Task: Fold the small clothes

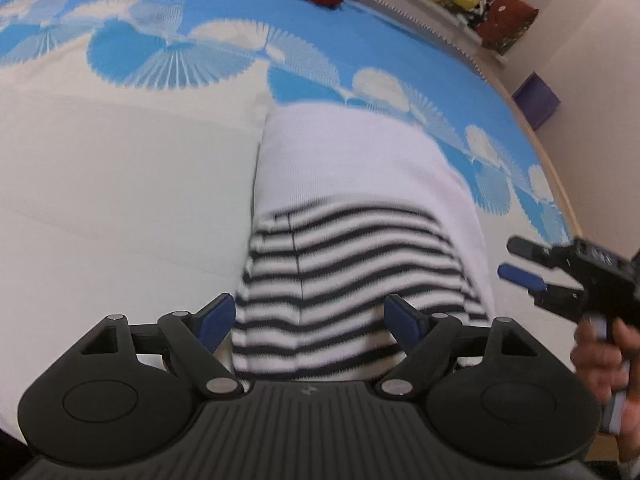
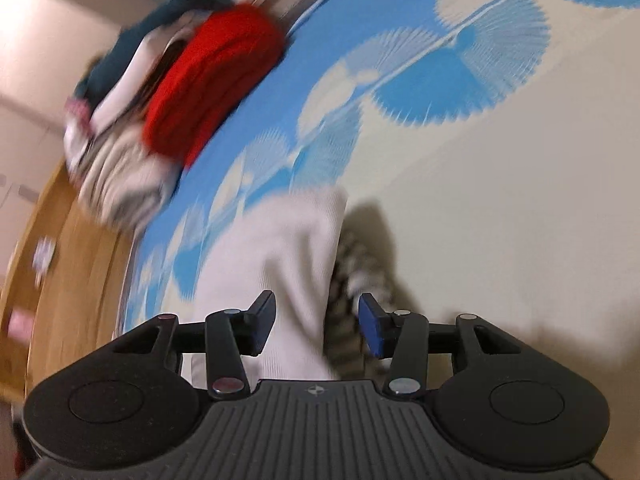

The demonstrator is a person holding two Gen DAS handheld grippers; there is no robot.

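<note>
Ribbed black left claw (image 1: pixel 310 320) agape, striped knit garment (image 1: pixel 352 264), fan-patterned sheet (image 1: pixel 224 40)

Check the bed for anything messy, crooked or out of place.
The garment being folded lies fairly neat, its white part doubled over the striped part. What stands out is the heap of clothes at the far edge of the bed, with a red knit on top: jumbled, not stacked. Both views are blurred, so fine creases cannot be judged.

A small white garment (image 1: pixel 352 168) with a black-striped part lies folded on the bedspread (image 1: pixel 120 160).
</note>
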